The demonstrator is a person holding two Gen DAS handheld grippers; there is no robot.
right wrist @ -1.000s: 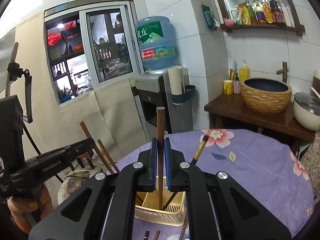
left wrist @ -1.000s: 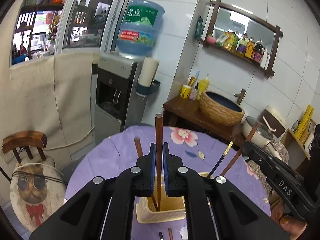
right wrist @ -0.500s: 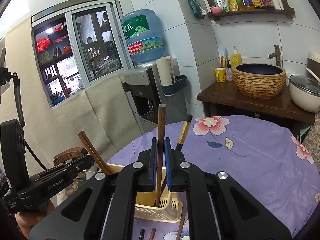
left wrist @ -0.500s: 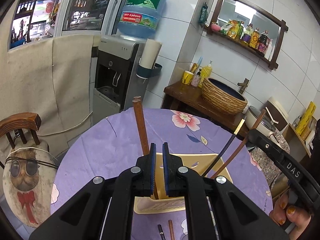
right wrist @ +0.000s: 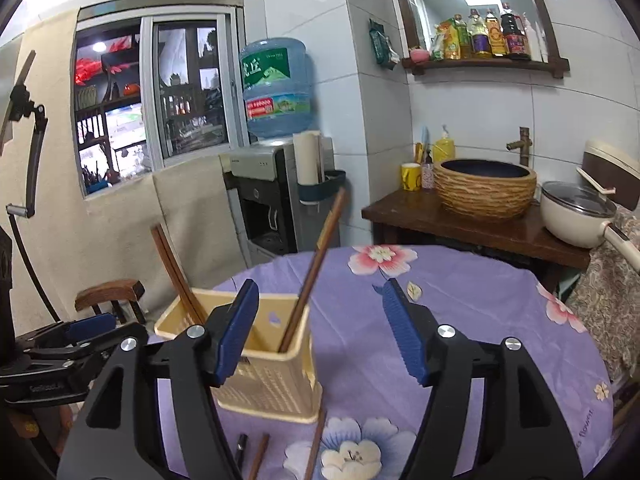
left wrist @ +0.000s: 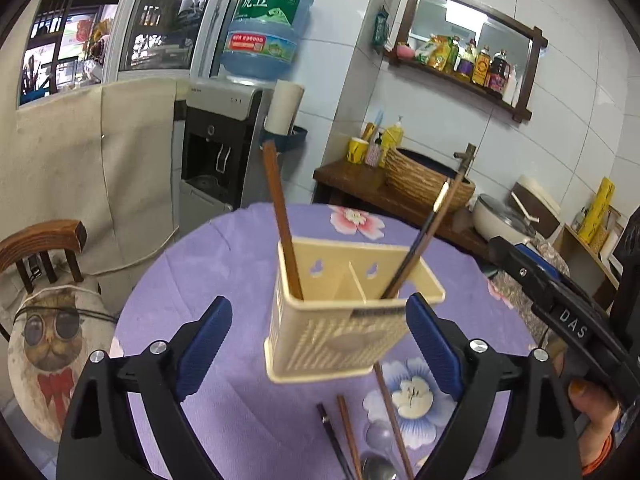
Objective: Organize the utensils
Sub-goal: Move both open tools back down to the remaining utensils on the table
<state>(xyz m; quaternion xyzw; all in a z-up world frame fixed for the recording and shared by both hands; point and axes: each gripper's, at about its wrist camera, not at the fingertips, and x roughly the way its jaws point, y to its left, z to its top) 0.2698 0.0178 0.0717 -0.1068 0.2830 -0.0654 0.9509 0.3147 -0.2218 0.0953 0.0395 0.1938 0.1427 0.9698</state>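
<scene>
Chopsticks [left wrist: 282, 220] released into holder [left wrist: 340, 332], fingers [left wrist: 204, 344] opening, apart.

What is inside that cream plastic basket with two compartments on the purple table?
The cream plastic basket holds brown wooden chopsticks in one compartment, and a brown chopstick beside a black gold-tipped one in the other. Their lower ends are hidden behind its walls.

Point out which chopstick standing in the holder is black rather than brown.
The black chopstick with the gold tip, leaning right in the right compartment of the cream holder. The brown chopstick in the left compartment and its brown neighbour are plain wood.
</scene>
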